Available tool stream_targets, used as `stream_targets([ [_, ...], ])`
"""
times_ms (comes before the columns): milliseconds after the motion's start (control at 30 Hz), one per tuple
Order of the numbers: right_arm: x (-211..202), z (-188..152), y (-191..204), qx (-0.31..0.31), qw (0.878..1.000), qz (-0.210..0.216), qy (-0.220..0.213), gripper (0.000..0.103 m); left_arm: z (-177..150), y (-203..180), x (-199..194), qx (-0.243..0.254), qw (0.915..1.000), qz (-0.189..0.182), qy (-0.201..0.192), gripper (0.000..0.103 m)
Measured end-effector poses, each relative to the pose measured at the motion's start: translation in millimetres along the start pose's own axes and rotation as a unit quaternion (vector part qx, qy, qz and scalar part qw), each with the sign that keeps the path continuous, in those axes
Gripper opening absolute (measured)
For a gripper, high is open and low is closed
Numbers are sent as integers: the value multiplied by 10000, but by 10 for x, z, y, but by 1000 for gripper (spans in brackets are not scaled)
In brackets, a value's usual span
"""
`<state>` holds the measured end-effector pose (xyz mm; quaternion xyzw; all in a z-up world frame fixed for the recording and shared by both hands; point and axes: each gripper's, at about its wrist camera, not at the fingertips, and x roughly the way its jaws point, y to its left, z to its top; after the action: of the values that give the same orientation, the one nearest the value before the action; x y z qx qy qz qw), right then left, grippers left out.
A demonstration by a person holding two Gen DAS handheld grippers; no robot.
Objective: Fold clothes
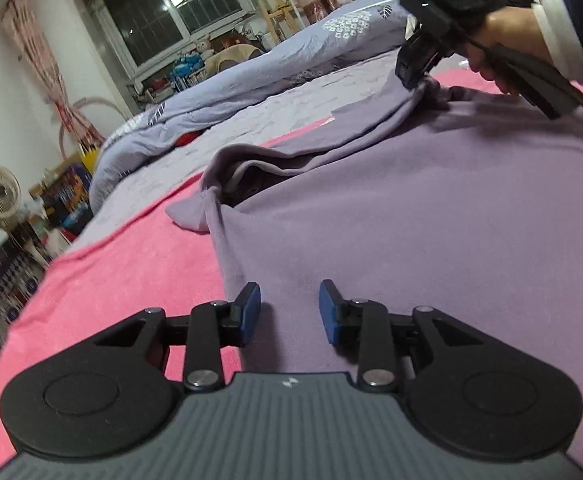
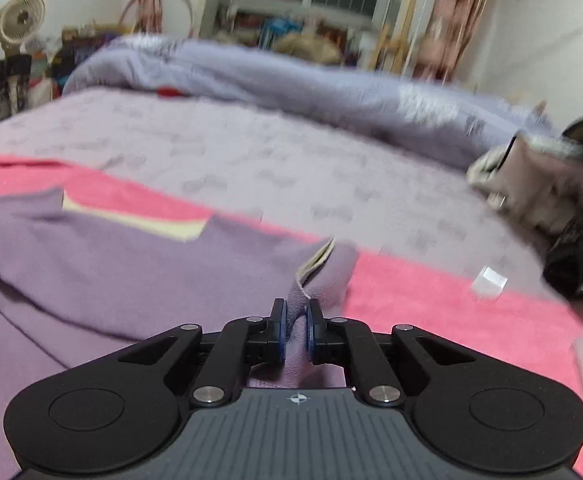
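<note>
The purple garment (image 1: 431,208) is lying spread over the pink blanket (image 1: 131,264) on the bed, and I am working it from two ends. My right claw (image 2: 296,330) is clenching a bunched corner of it: the fabric is rising as a ridge straight ahead of the pads and passing down between them, so I judge this is the edge I am meant to carry across for a fold. In the left wrist view the same claw (image 1: 415,68) is sitting far ahead and to the right, pinching that raised corner with a hand (image 1: 507,40) wrapped round its handle.

My left claw (image 1: 289,312) is standing released, its blue pads (image 1: 251,312) apart with nothing between them, hovering just above the cloth near its left border. The pink is showing just left of the left pad. I judge it is waiting there to take or pin that edge.

Ahead of the left claw a sleeve or hem (image 1: 227,196) is folding over itself, and the dark hollow beneath it is hiding how the layers lie. The right view is smearing badly: the grey and dark heap (image 2: 551,200) far right of the claw I cannot identify, nor the small pale block (image 2: 489,282) on the pink. A pale strip (image 2: 147,222) is showing at the garment's far edge, lining or label I cannot tell.
</note>
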<state>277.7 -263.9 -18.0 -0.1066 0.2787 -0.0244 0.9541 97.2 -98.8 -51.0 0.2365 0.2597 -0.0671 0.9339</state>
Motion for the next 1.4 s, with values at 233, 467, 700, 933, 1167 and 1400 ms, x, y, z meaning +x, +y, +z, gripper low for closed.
stream_targets([
  [233, -334, 346, -28, -184, 9987, 49, -480, 9, 57, -1, -8, 7, 10000, 59, -31, 40],
  [467, -56, 358, -57, 8, 9972, 613, 417, 53, 71, 104, 11, -263, 9997, -15, -19, 48],
  [700, -611, 38, 625, -1434, 9566, 2494, 469, 20, 62, 184, -8, -504, 9986, -143, 16, 50],
  [933, 51, 81, 897, -1523, 9847, 846, 10, 38, 61, 101, -23, -307, 9995, 61, -10, 52],
  [1167, 222, 568, -219, -998, 9759, -1876, -502, 26, 59, 104, -21, -306, 9995, 111, 4, 54],
  [1400, -330, 241, -558, -1464, 9822, -675, -963, 48, 235, 288, -57, -482, 9985, 1, -260, 59],
])
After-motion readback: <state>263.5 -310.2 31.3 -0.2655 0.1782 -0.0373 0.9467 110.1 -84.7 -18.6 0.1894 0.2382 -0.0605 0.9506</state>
